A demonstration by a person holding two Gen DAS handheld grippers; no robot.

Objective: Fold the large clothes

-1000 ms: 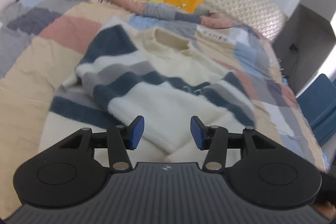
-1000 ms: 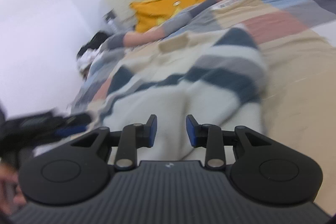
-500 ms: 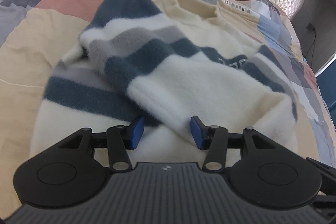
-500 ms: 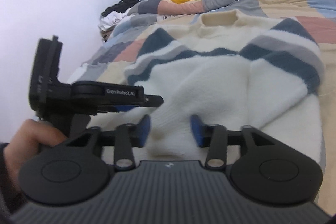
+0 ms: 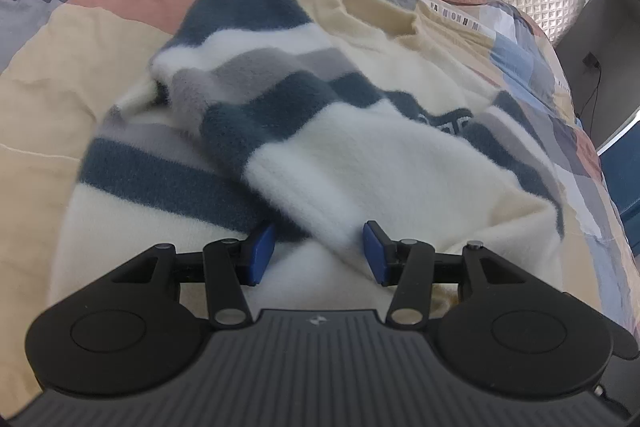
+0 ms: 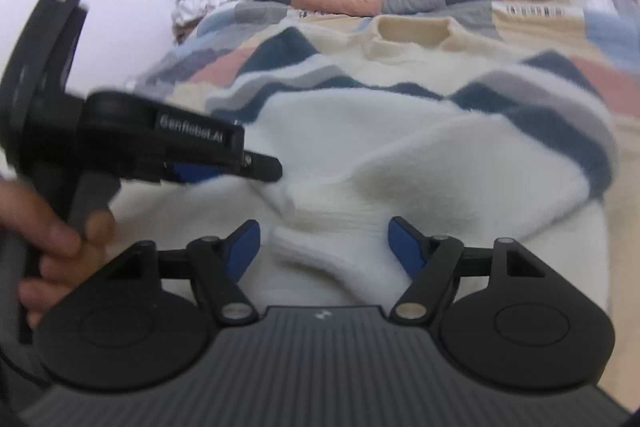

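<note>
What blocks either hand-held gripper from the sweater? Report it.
Nothing visible does. The left hand-held gripper and the right hand-held gripper both sit open right over the striped sweater, whose folded-in sleeves lie between their fingers. No other item covers it on the quilt.

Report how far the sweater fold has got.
Done: both striped sleeves lie folded across the sweater on the patchwork quilt. In hand: nothing gripped; the left gripper sits open by a sleeve end, and the right gripper jaws have just been opening, over the cuffs. Left: fold the body up toward the collar.
</note>
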